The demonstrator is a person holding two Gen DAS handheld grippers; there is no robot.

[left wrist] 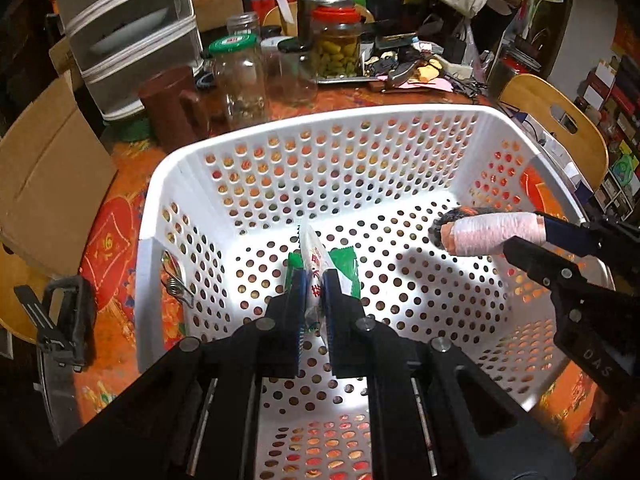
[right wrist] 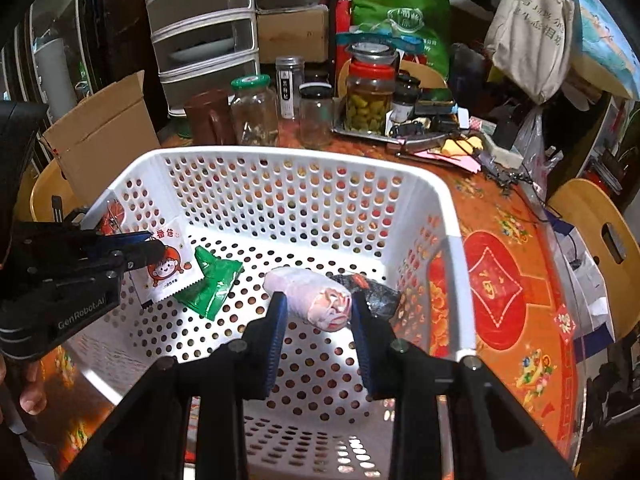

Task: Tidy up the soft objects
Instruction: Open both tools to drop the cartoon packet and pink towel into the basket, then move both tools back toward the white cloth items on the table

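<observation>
Jars [right wrist: 256,110] crowd the far side of the bench [right wrist: 520,248], some clear and near empty, one [right wrist: 368,96] full of green pickles on a metal tray; a brown mug [left wrist: 176,104] stands beside them, and a grey drawer unit [right wrist: 204,28], a cardboard box [right wrist: 108,136] and hanging bags fill the room behind; wooden chair backs [right wrist: 600,236] show at the bench's edge; a red and orange flowered cloth covers the bench.

The white perforated basket [left wrist: 320,120] sits in the middle of it, open at the top, and both grippers reach inside; a metal clip [left wrist: 176,286] hangs on its left wall.

The left gripper [left wrist: 312,284] has its fingers pinching a white sachet [right wrist: 164,268] with a cartoon print, pressed nearly together on it; a green packet [right wrist: 212,284] is just beside the sachet, whether held with it or lying on the basket floor I cannot tell.

The right gripper [right wrist: 316,304] pinches a pale pink rolled cloth [right wrist: 312,296] between its fingers, over the basket floor; a dark bundle [right wrist: 372,288] lies against the roll's far side.
</observation>
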